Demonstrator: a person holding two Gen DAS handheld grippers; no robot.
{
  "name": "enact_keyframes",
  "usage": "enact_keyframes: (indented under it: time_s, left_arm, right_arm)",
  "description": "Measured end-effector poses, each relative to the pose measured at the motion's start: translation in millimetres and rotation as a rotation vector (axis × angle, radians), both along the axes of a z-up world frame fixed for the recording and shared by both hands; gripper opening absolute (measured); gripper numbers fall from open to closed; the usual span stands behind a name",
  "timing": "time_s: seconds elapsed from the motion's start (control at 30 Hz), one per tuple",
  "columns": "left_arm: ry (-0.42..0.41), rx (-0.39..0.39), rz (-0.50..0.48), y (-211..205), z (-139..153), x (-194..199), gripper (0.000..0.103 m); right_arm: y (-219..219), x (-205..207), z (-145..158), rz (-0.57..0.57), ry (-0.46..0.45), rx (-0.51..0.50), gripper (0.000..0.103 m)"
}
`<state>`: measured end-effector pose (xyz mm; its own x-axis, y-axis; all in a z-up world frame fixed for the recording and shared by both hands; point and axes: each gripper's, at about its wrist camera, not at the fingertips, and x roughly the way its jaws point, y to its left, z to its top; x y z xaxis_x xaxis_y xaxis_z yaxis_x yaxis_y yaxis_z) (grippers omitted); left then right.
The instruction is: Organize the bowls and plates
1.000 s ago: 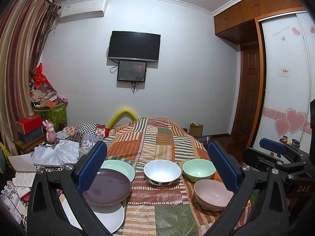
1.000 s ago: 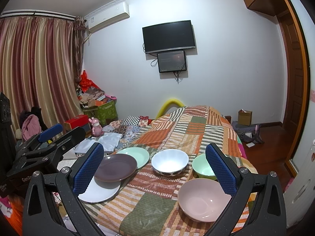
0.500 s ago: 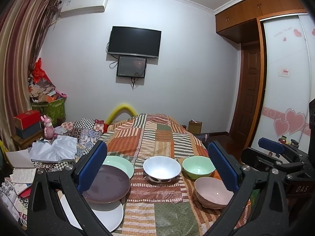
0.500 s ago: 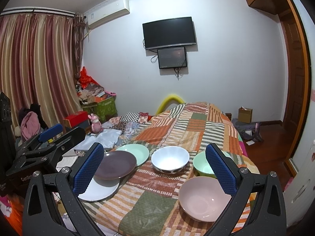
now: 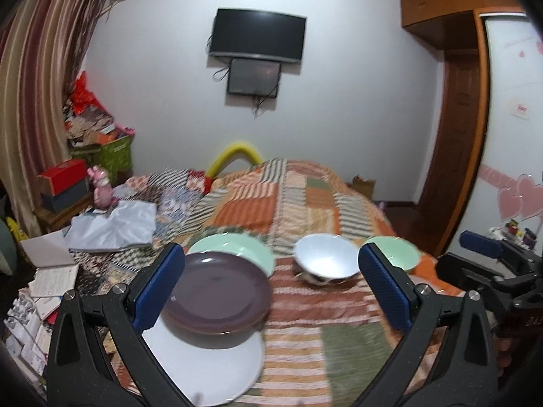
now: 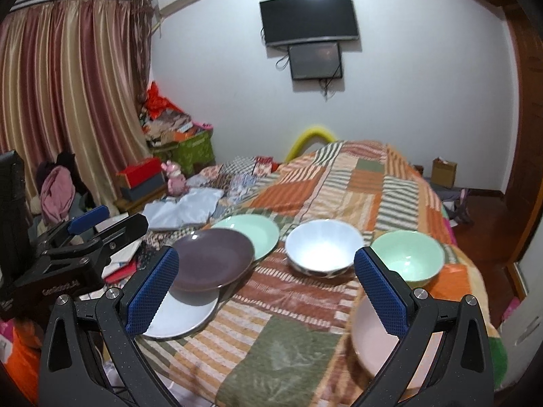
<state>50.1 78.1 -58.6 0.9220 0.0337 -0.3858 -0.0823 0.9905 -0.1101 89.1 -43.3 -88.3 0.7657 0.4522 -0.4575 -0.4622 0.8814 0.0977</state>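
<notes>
On the patchwork quilt lie a purple plate (image 5: 217, 295) resting over a white plate (image 5: 210, 366) and against a green plate (image 5: 234, 251). To the right stand a white bowl (image 5: 324, 264), a green bowl (image 5: 395, 254) and a pink bowl (image 6: 380, 335). My left gripper (image 5: 271, 285) is open, hovering above the purple plate. My right gripper (image 6: 268, 288) is open and empty above the quilt, its right finger over the pink bowl. All the dishes also show in the right wrist view: purple plate (image 6: 210, 264), white plate (image 6: 183, 318), green plate (image 6: 254, 230), white bowl (image 6: 322, 247), green bowl (image 6: 410, 257).
The quilt-covered bed (image 6: 339, 183) runs toward the far wall. Clothes, papers and boxes (image 5: 112, 227) crowd its left side. A curtain (image 6: 68, 101) hangs at left. A wooden door and wardrobe (image 5: 454, 135) stand at right. The other gripper shows at each view's edge (image 6: 68, 264).
Both grippers moved forward and lower toward the dishes, which now look larger. The left view has shifted left onto the plates. Jaws stayed open.
</notes>
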Motion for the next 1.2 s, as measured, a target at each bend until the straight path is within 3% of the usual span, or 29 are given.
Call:
enact_keyframes:
  time_s: [0.17, 0.57, 0.73, 0.93, 1.1, 1.2]
  left_arm:
    - [0.085, -0.012, 0.055, 35, -25, 21, 0.086]
    - [0.266, -0.057, 0.126, 117, -78, 74, 0.077]
    - [0.347, -0.057, 0.123, 140, -103, 95, 0.063]
    - [0.441, -0.111, 0.094, 164, -132, 118, 0.043]
    - [0.48, -0.139, 0.073, 172, -147, 130, 0.04]
    - [0.492, -0.155, 0.058, 175, -152, 135, 0.04]
  right_arm:
    - [19, 16, -15, 0.032, 0.046, -0.04, 0.103]
    - [63, 70, -59, 0.083, 0.224, -0.102, 0.084]
    - [79, 91, -77, 0.1, 0.294, -0.127, 0.073]
    - [97, 112, -100, 0.115, 0.368, -0.154, 0.062]
    - [106, 127, -115, 0.11, 0.414, -0.172, 0.05]
    - [112, 131, -120, 0.113, 0.439, -0.166, 0.048]
